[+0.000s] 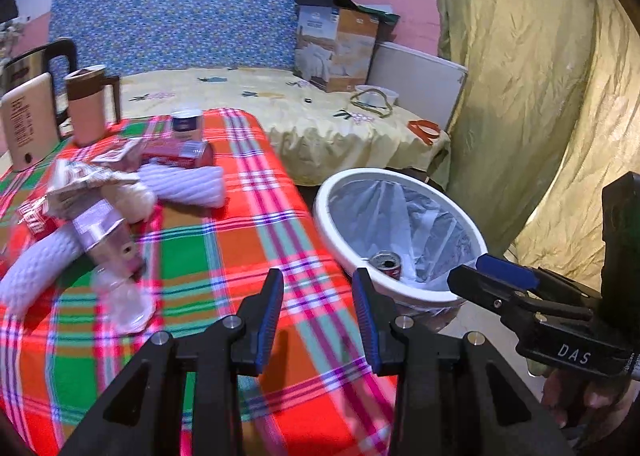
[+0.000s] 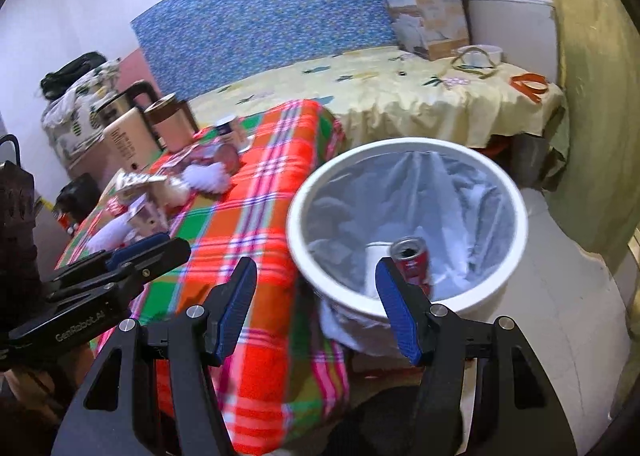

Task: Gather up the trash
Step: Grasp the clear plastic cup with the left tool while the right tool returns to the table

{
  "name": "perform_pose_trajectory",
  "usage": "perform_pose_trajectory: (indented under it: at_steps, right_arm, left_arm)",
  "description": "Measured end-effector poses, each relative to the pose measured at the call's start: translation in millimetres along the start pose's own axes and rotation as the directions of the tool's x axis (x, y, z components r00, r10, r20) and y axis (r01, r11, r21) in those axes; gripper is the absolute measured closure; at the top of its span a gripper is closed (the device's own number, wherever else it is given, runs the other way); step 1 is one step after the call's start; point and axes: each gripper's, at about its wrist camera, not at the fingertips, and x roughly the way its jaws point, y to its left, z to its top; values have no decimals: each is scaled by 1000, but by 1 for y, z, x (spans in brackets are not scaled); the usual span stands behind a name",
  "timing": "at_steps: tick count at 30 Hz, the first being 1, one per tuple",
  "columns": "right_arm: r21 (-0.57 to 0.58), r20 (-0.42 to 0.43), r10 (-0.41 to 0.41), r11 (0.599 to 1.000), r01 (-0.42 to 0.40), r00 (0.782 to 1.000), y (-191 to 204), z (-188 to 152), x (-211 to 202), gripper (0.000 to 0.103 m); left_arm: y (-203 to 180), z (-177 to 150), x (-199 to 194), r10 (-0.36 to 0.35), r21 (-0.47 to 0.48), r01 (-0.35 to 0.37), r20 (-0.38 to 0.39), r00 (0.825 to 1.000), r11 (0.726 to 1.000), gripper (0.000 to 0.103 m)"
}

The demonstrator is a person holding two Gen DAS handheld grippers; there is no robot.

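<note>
A white bin (image 1: 332, 212) lined with a plastic bag stands right of the plaid-covered table (image 1: 240, 240); it fills the middle of the right wrist view (image 2: 400, 144). A red can (image 2: 412, 260) lies inside it, also seen in the left wrist view (image 1: 386, 262). Wrappers (image 1: 80, 184), a red can (image 1: 180, 154), a carton (image 1: 108, 240) and a clear cup (image 1: 128, 304) lie on the table's left. My left gripper (image 1: 318, 288) is open and empty over the table's right edge. My right gripper (image 2: 316, 276) is open and empty at the bin's near rim.
A kettle (image 1: 32, 68), a brown mug (image 1: 88, 108), a beige power bank (image 1: 28, 128) and white knitted cloths (image 1: 184, 184) share the table. Behind is a bed with a yellow sheet (image 1: 280, 104), a cardboard box (image 1: 336, 48) and a bowl. A curtain (image 1: 520, 96) hangs right.
</note>
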Motion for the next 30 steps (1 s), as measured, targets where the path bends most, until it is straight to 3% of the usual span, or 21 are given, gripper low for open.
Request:
perform_pose_trajectory:
  at_steps: [17,21,30]
  right_arm:
    - [-85,-28,76,993,-78,997,48,-3,12,40]
    - [-98,-41,91,991,-95,995,55,-4,17,40]
    - [-100,-56,92,990,-97,994,57,-1,23,40]
  left_arm:
    - [66,-21,-29,174,-104,-171,22,985,980,66]
    - [82,-23,-30,216,-135,-213,14,976,968,57]
    - [97,-21,-15,245,-168,-243,-12,970,955,53]
